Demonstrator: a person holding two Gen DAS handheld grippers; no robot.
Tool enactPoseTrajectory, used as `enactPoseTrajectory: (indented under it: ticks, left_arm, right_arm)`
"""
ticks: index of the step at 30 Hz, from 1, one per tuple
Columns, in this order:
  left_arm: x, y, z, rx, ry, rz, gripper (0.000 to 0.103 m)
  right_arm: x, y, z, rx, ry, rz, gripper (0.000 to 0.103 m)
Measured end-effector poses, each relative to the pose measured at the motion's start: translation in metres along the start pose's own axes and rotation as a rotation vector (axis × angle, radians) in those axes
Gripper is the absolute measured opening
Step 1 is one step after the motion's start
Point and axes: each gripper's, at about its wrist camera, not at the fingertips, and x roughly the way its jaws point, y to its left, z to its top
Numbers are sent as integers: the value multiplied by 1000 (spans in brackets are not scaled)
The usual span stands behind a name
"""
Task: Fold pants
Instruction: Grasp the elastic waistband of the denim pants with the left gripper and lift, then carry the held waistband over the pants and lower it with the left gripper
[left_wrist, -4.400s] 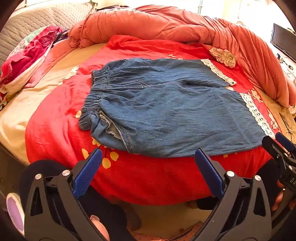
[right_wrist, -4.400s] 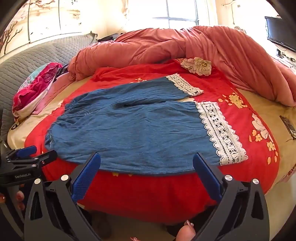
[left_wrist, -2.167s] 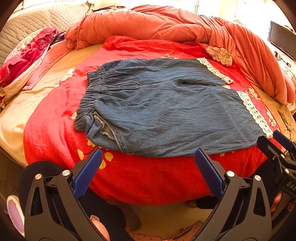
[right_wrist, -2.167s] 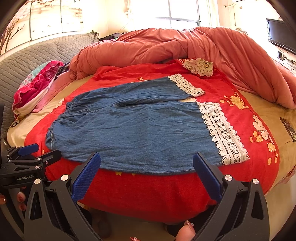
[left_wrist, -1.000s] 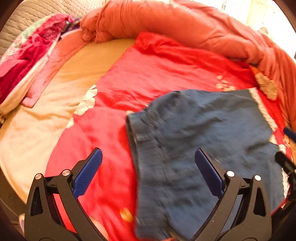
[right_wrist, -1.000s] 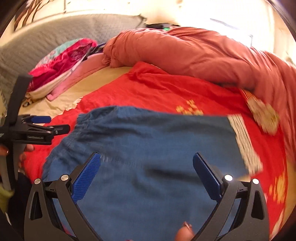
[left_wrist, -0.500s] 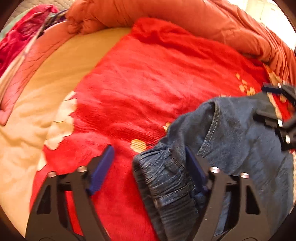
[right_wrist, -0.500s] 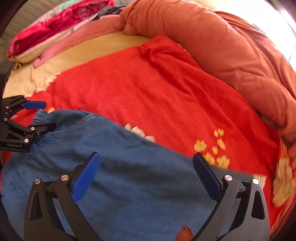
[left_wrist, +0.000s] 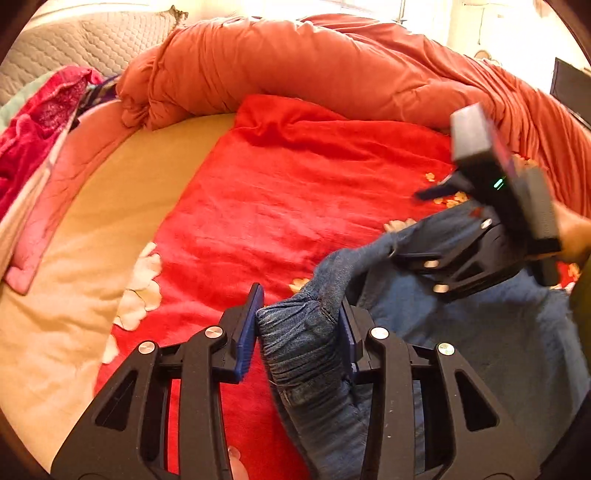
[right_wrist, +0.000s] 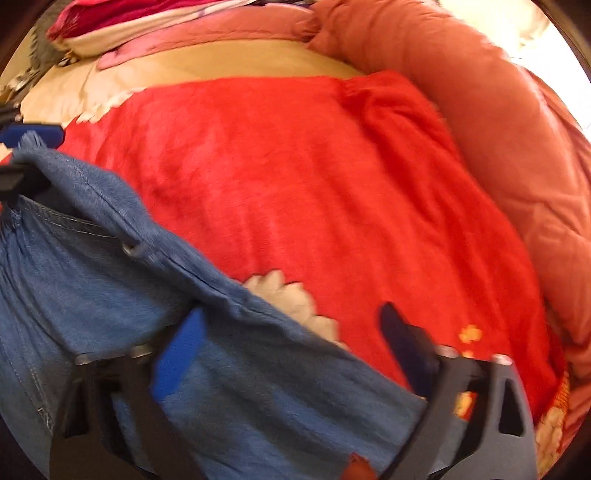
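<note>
Left wrist view: we see the red blanket (left_wrist: 295, 206) spread over the bed, and on it the blue denim pants (left_wrist: 480, 350) running lengthwise rightward, their gathered waistband nearest us. Our left gripper (left_wrist: 301, 325) has just been closing, and its pads now pinch that bunched waistband. Our right gripper (right_wrist: 291, 347) has been closing too, still slack astride the pants' far edge.

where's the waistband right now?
Left wrist view: low centre, the bunched waistband sits between the left gripper's blue pads, on the red blanket; the jaws have just been closing on it.
</note>
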Motion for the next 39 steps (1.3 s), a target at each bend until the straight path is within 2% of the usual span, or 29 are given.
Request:
enactPoseTrajectory:
  ticks: [1, 2, 3, 4, 5, 7, 13, 18, 23, 27, 31, 37, 39]
  left_arm:
    - [0, 0, -1, 3, 1, -3, 29]
    - [0, -1, -1, 13, 0, 3, 29]
    - [1, -1, -1, 21, -1, 15, 29]
    - [0, 0, -1, 23, -2, 17, 29]
    - [-1, 0, -1, 21, -3, 19, 29]
    - [-3, 2, -2, 6, -10, 16, 29]
    - [-17, -1, -6, 7, -42, 9, 29]
    - [-41, -10, -10, 17, -85, -12, 29]
    - [-73, -29, -24, 32, -142, -9, 29]
    - [-101, -41, -54, 21, -183, -1, 29]
    - [-119, -49, -88, 6, -185, 5, 29]
    - [-132, -51, -133, -40, -128, -46, 29]
    - [-131, -51, -144, -37, -102, -40, 29]
  right_arm:
    - [1, 4, 1, 2, -8, 25, 56]
    - [0, 8, 1, 4, -19, 43, 49]
    - [-4, 10, -1, 16, -37, 75, 33]
    - [-9, 12, -3, 31, -56, 87, 22]
    - [-16, 13, -5, 45, -76, 84, 14]
    - [-34, 14, -14, 82, -117, 64, 9]
    - [-94, 19, -36, 171, -240, 31, 8]
    - [-130, 22, -59, 249, -298, 33, 8]
    - [-166, 44, -86, 313, -321, 28, 8]
    - [-186, 66, -109, 347, -339, 47, 8]
    - [-208, 103, -137, 352, -357, 74, 8]
    - [-219, 147, -173, 383, -352, 126, 8]
    - [-216, 162, -184, 396, -344, 154, 8]
